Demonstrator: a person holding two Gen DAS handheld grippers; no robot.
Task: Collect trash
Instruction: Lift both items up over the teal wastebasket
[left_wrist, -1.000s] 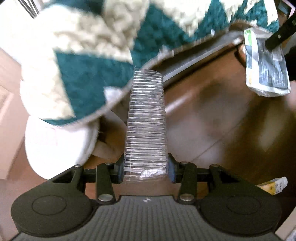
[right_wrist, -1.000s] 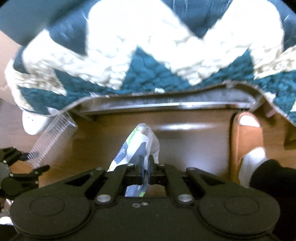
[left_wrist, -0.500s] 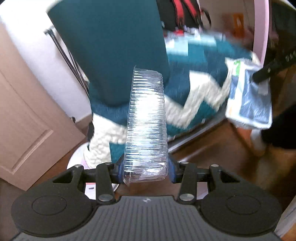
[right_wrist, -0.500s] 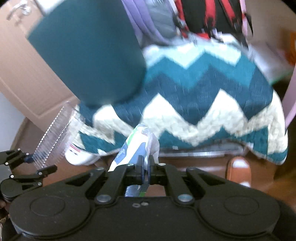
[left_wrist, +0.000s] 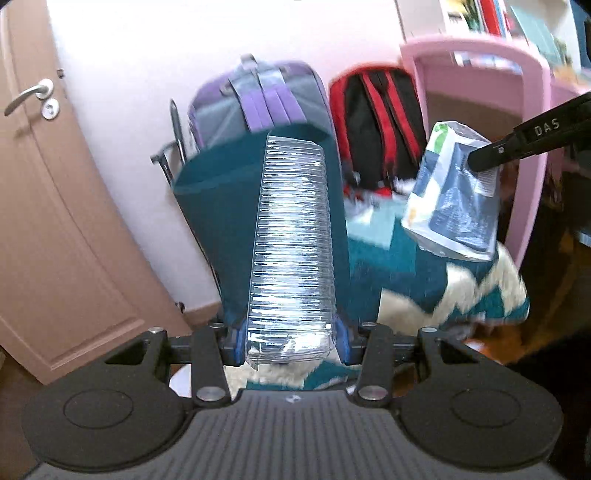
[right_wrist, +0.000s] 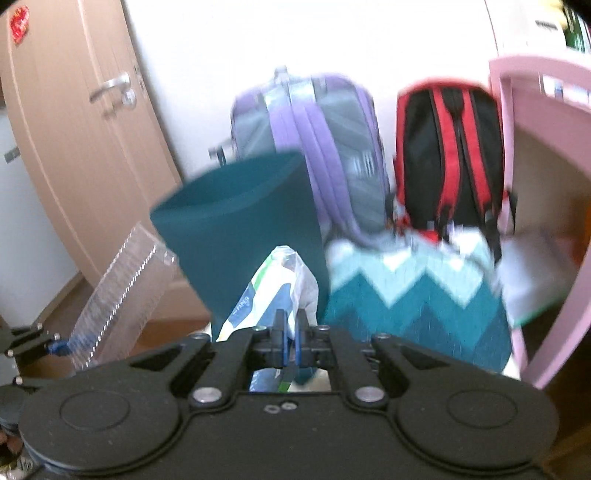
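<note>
My left gripper (left_wrist: 290, 338) is shut on a clear ribbed plastic tray (left_wrist: 291, 251) that sticks up in front of the camera. It also shows at the left of the right wrist view (right_wrist: 122, 295). My right gripper (right_wrist: 290, 343) is shut on a crumpled white, blue and green plastic wrapper (right_wrist: 273, 295). In the left wrist view the wrapper (left_wrist: 454, 206) hangs from the right gripper's finger (left_wrist: 532, 136) at the upper right. A dark teal bin (right_wrist: 240, 221) stands just behind both held items, its open top tilted toward me.
A teal and white zigzag blanket (right_wrist: 417, 295) covers a bed at the right. A purple backpack (right_wrist: 321, 147) and a red and black backpack (right_wrist: 447, 155) lean on the wall. A beige door (left_wrist: 48, 206) is at the left, a pink frame (left_wrist: 517, 110) at the right.
Both grippers have risen from near the wooden floor and tilted up, holding their items. The view went from under the bed edge to the bin, backpacks and wall.
</note>
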